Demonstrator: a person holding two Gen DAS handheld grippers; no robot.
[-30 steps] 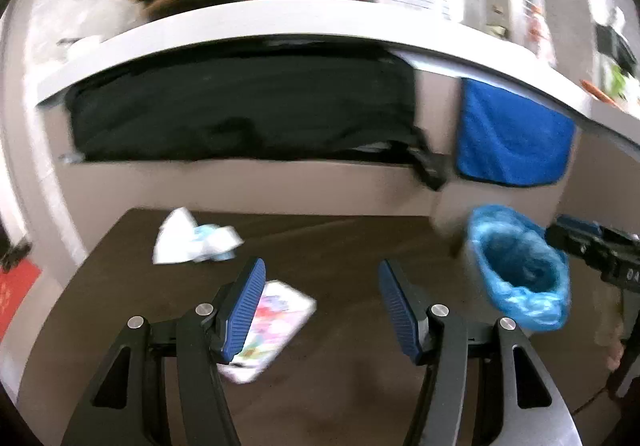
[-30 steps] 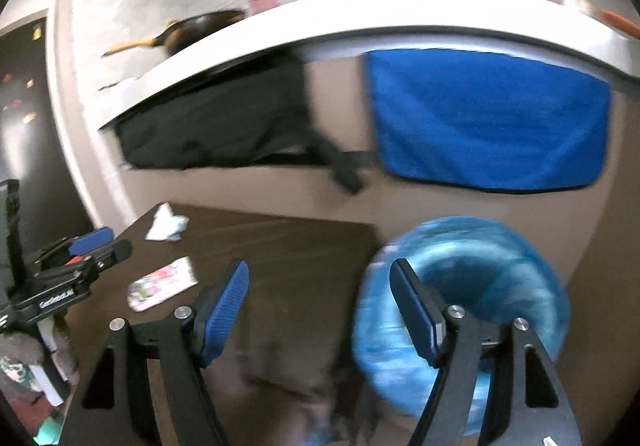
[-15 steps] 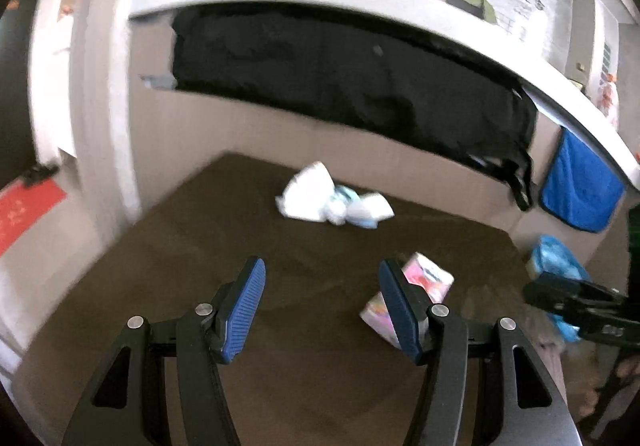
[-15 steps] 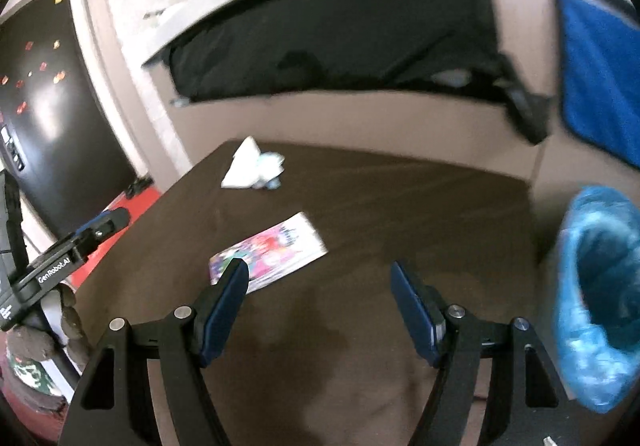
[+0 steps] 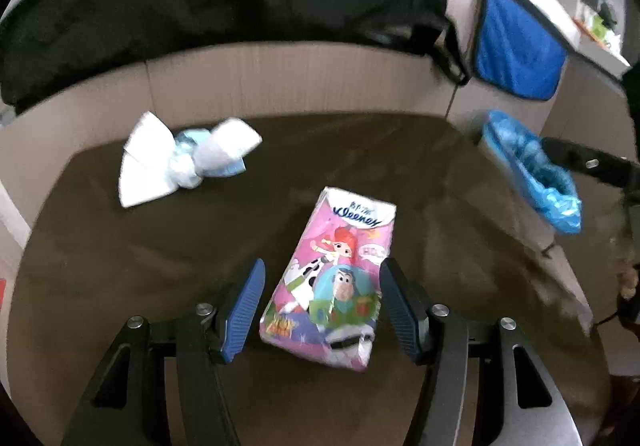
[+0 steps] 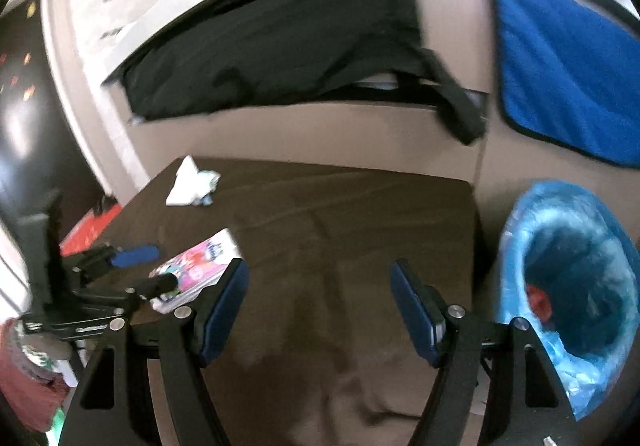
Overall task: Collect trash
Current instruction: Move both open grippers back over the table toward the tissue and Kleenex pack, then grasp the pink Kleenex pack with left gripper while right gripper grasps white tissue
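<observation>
A pink cartoon-printed tissue pack (image 5: pixel 340 278) lies flat on the dark brown table (image 5: pixel 120 246). My left gripper (image 5: pixel 322 294) is open, its blue pads on either side of the pack's near end, not touching it. A crumpled white and pale blue tissue wad (image 5: pixel 180 162) lies at the table's far left. The bin with a blue liner (image 5: pixel 532 174) stands off the table's right edge. In the right wrist view my right gripper (image 6: pixel 318 298) is open and empty above the table, with the bin (image 6: pixel 568 286) to its right, the pack (image 6: pixel 196 270) and left gripper (image 6: pixel 132 270) at its left.
A beige wall with a black cloth (image 5: pixel 200 6) and a blue towel (image 5: pixel 516 54) hanging from a white counter runs behind the table. Something red (image 6: pixel 538 300) lies inside the bin. The wad also shows far left in the right wrist view (image 6: pixel 192 186).
My left gripper swung left toward the wad, then came down around the tissue pack. My right gripper turned from over the bin to face the table.
</observation>
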